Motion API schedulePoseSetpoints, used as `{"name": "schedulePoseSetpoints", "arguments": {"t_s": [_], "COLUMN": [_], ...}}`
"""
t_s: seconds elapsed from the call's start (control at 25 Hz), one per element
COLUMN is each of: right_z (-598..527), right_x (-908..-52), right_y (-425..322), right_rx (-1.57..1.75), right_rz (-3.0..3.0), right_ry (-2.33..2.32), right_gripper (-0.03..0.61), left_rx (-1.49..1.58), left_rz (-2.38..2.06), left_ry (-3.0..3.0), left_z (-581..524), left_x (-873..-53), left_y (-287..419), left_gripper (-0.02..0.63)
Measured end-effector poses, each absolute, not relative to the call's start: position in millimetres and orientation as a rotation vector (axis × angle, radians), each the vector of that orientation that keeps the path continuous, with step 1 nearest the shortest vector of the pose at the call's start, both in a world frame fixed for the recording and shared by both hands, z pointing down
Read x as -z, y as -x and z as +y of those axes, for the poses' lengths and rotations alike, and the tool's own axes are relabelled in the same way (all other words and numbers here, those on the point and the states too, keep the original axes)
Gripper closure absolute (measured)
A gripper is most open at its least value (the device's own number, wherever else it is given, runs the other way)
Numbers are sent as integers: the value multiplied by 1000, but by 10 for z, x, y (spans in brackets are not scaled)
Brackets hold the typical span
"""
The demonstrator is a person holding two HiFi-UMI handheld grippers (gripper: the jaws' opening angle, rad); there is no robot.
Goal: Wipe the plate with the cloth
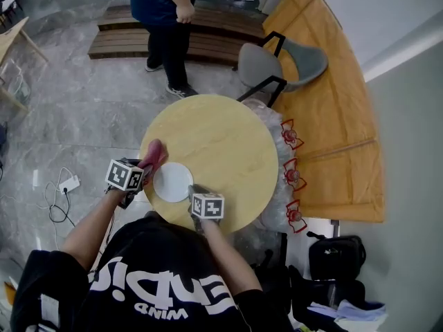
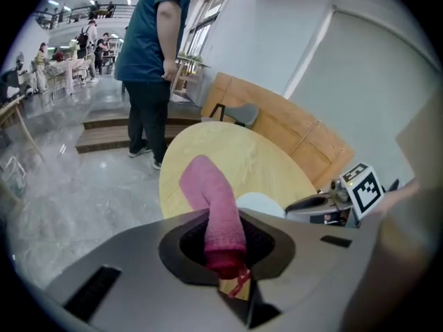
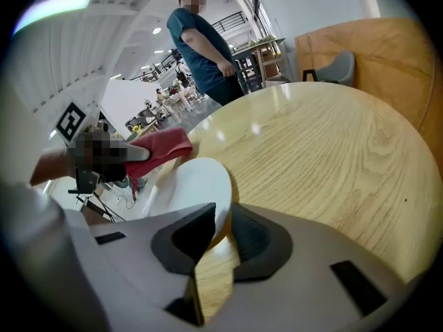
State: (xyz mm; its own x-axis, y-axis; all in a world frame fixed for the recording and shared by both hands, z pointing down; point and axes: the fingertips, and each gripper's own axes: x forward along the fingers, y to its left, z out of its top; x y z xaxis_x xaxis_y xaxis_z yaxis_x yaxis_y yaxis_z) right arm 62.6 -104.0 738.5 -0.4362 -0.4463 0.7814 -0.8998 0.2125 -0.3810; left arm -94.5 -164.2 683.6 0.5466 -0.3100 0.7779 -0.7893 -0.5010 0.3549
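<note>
Clamped left gripper (image 2: 228,272) on rolled pink cloth (image 2: 214,206), right gripper (image 3: 220,228) on lower-right rim of round white plate (image 1: 173,182), lower left of round wooden desk (image 1: 221,137). Held cloth at plate's upper-left edge, contact unclear. Judged setup done, wiping itself left to do.

Seemingly marble floor (image 1: 90,102), round table (image 1: 228,133), chair (image 1: 259,66)

The head view looks steeply down from above the person's shoulders onto the round surface (image 1: 228,144). The left tool (image 2: 225,258) view sits close behind its jaws, facing across the surface toward a standing person (image 2: 152,54). The right tool (image 3: 216,230) view, equally close, faces that way too. All three share the plate (image 1: 172,182) and cloth (image 1: 155,152).
</note>
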Motion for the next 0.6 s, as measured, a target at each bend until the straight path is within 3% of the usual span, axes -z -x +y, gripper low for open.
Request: {"name": "schedulePoseSetpoints", "arguments": {"t_s": [0.24, 0.44, 0.6], "right_z": [-1297, -1481, -1437], "right_x": [-6605, -5129, -4429], "right_y": [-711, -681, -700], "right_rx": [-1019, -527, -329], "right_rz": [-2165, -2473, -2564], "right_ry": [-1284, -1488, -1626], "right_gripper": [500, 519, 543], "left_rx": [-759, -546, -380], "left_rz": [-909, -947, -1049], "left_ry": [-2218, -2460, -2683], "left_z": [-1928, -1936, -1842], "left_x": [-6094, -5202, -4662], "left_y": [776, 470, 311], "left_gripper": [563, 563, 563]}}
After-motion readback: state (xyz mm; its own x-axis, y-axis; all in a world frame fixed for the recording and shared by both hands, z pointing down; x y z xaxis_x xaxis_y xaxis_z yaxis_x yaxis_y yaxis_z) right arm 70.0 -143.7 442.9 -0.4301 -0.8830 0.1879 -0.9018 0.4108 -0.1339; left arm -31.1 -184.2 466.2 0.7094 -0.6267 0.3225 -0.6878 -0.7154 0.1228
